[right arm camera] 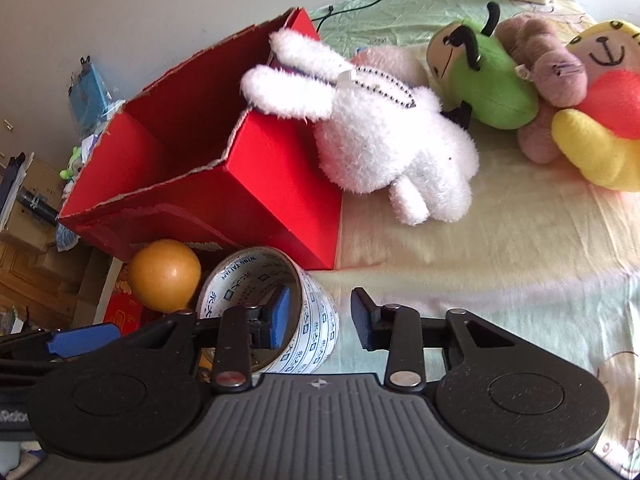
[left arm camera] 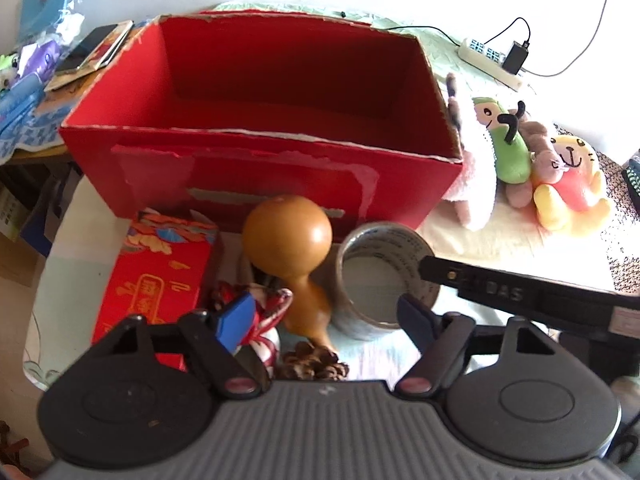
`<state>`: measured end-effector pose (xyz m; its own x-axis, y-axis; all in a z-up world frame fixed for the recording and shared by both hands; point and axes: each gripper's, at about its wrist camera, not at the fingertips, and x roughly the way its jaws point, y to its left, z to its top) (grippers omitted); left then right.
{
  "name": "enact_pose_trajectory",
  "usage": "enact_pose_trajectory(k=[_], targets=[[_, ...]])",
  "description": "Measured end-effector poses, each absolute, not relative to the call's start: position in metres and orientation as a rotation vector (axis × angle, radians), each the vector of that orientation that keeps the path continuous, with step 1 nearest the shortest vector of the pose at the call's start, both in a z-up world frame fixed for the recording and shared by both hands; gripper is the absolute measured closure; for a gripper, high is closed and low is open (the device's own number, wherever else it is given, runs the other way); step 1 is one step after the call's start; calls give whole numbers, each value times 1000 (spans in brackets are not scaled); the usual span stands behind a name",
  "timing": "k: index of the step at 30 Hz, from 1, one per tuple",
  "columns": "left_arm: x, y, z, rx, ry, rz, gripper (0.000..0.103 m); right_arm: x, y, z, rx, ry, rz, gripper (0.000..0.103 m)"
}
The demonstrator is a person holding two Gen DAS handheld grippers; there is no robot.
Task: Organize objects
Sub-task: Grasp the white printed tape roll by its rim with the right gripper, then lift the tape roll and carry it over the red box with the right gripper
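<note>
A large open red box [left arm camera: 256,168] stands in the middle with nothing visible inside. In front of it a brown gourd [left arm camera: 288,240] stands upright beside a roll of printed tape [left arm camera: 384,280]. My left gripper [left arm camera: 326,318] is open, its blue pads on either side of the gourd's lower bulb, with a pinecone [left arm camera: 312,364] just below. My right gripper [right arm camera: 320,316] is open and straddles the wall of the tape roll [right arm camera: 316,320]: one pad is inside the ring, the other outside. The gourd [right arm camera: 164,274] sits left of the roll.
A small red gift box [left arm camera: 160,276] lies left of the gourd. A white plush rabbit [right arm camera: 392,136] leans on the red box [right arm camera: 272,184]. Green [right arm camera: 484,80], brown [right arm camera: 552,76] and yellow [right arm camera: 600,120] plush toys lie further right. A power strip [left arm camera: 488,56] lies at the back.
</note>
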<state>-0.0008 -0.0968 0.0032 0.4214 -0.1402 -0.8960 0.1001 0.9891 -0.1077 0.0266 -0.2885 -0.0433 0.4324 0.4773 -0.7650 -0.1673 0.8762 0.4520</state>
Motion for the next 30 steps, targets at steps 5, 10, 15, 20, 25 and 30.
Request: enact_pose_trajectory(k=[5,10,15,20,25,30], targets=[[3,-103,1,-37,1129,-174,35,34,-288,-51,349,1068,426,76],[14,-113,-6,-23,1161,-213,41,32,-296,-47,371,1071,443,89],[22,-124,-12,-6,1185,-259,45,29,-310,-47,383,1064,422,89],[28,-141,-23,8,1218,-326,60,23,-329,-47,389,1049,382,89],[29,-166,-30,19,1237,-421,80,16,-348,-45,398,1031,333,89],[25,-189,-30,65,1227,-488,84,7,-370,-41,408,1006,269,89]])
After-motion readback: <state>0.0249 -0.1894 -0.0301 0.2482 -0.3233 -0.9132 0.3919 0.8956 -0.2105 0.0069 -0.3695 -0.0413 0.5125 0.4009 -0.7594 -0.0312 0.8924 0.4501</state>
